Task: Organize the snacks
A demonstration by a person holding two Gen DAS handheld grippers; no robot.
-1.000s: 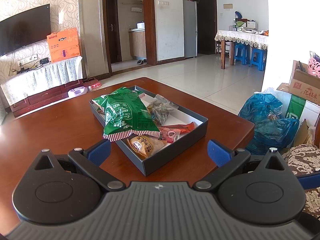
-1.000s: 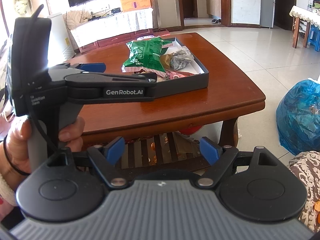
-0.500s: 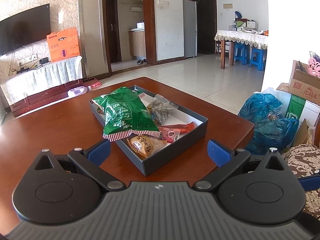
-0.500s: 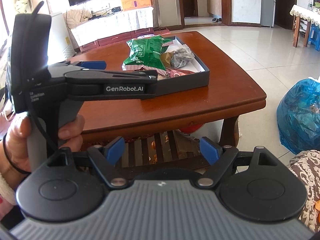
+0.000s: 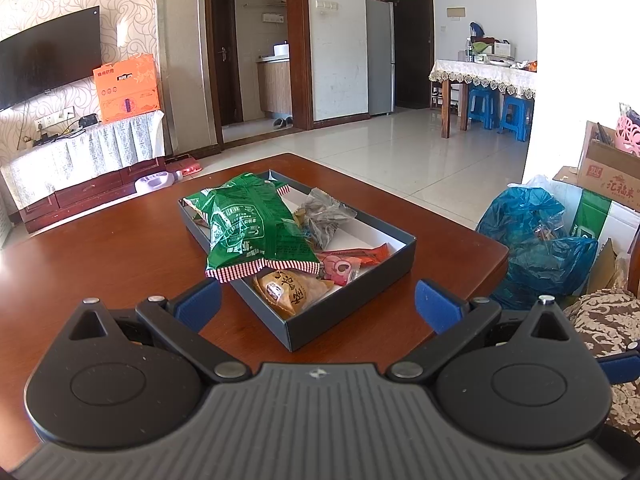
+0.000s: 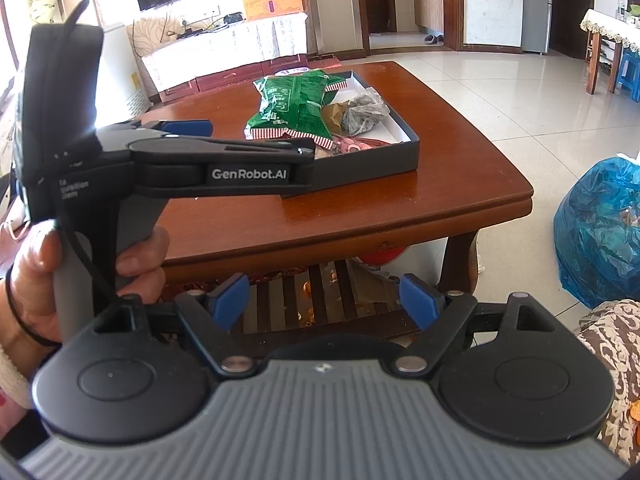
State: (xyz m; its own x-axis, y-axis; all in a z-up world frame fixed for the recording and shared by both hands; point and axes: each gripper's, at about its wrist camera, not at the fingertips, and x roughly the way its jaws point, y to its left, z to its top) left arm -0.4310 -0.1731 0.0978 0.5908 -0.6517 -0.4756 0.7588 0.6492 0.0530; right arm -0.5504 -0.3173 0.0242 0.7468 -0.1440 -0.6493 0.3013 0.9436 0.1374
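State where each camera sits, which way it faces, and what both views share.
Left wrist: on the left gripper, over the table, facing the snack box; open blue fingers show.
Right wrist: on the right gripper, back off the table edge; shows the left gripper side-on and a hand.
Shared: box, green bag.
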